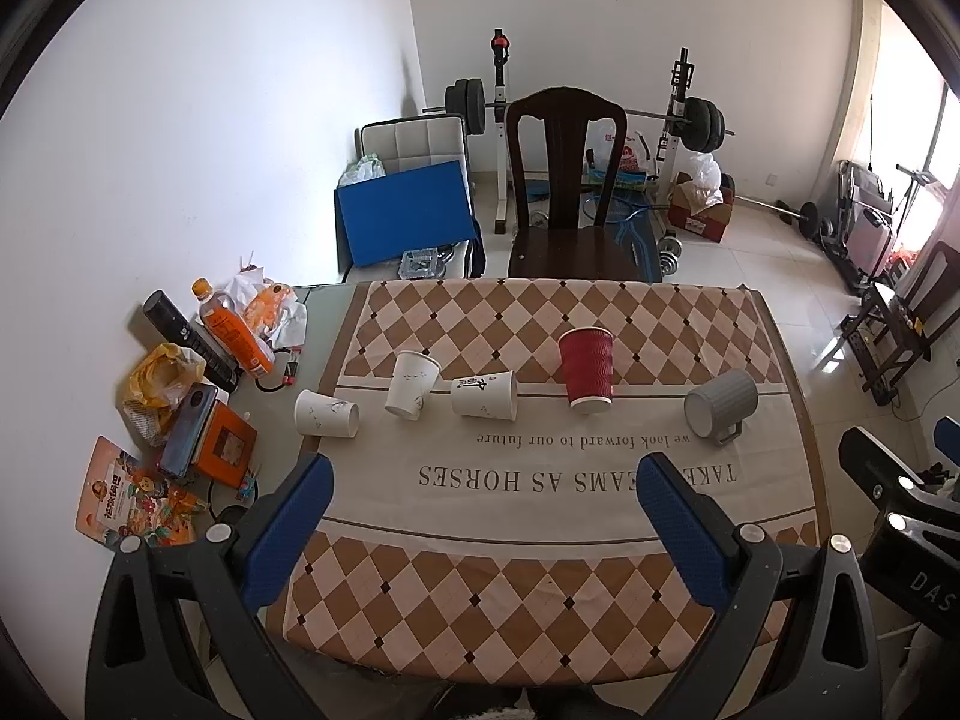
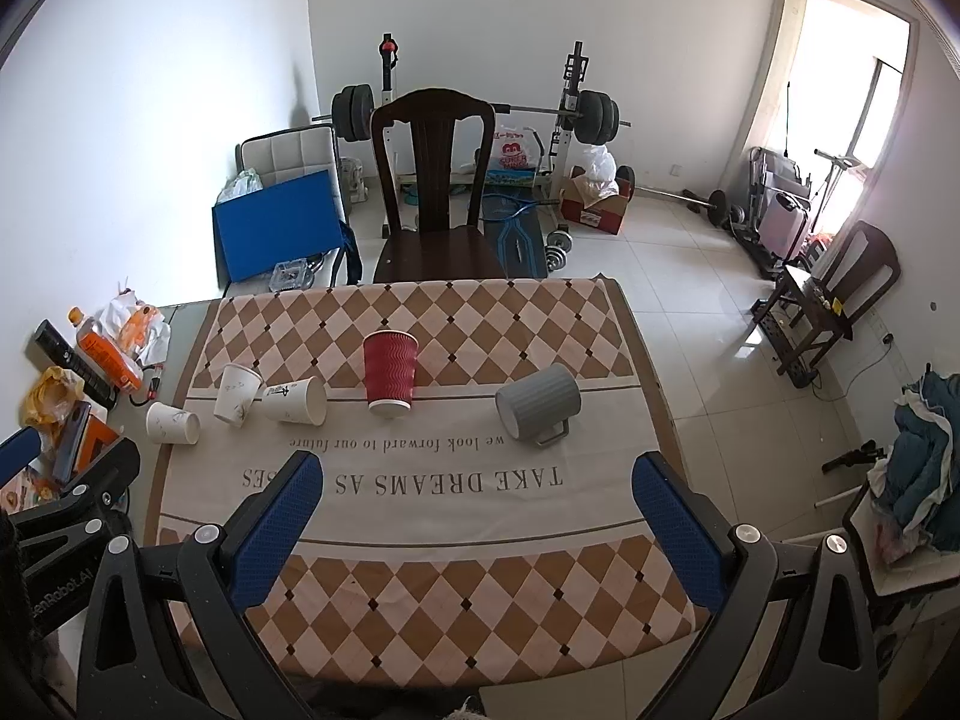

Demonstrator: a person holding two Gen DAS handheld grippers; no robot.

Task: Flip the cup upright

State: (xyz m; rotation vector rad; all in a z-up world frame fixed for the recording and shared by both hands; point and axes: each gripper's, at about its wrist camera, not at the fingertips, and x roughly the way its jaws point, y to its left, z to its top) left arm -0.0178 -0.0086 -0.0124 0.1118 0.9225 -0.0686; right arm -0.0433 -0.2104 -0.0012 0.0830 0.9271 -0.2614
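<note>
Both tongs wide, holding nothing: left tongs (image 1: 483, 483), right tongs (image 2: 477, 480). Grey mug (image 2: 538, 402) lies on its side on worktop (image 2: 420, 540), right of red cup (image 2: 390, 380).

Five cups are sitting in a row across the tablecloth (image 1: 540, 540) that is covering the desk (image 1: 312, 306). Taking the ribbed paper cup (image 1: 587, 369) as landmark: it is standing mouth-down; right of it the mug (image 1: 720, 405) is lying on its side, handle down. Left of it three paper cups are lying: the nearest (image 1: 485, 396), the next (image 1: 411, 384) tilting, the farthest (image 1: 325, 414) overhanging the cloth's edge. Behind it a chair (image 1: 564, 180) is standing.
</note>
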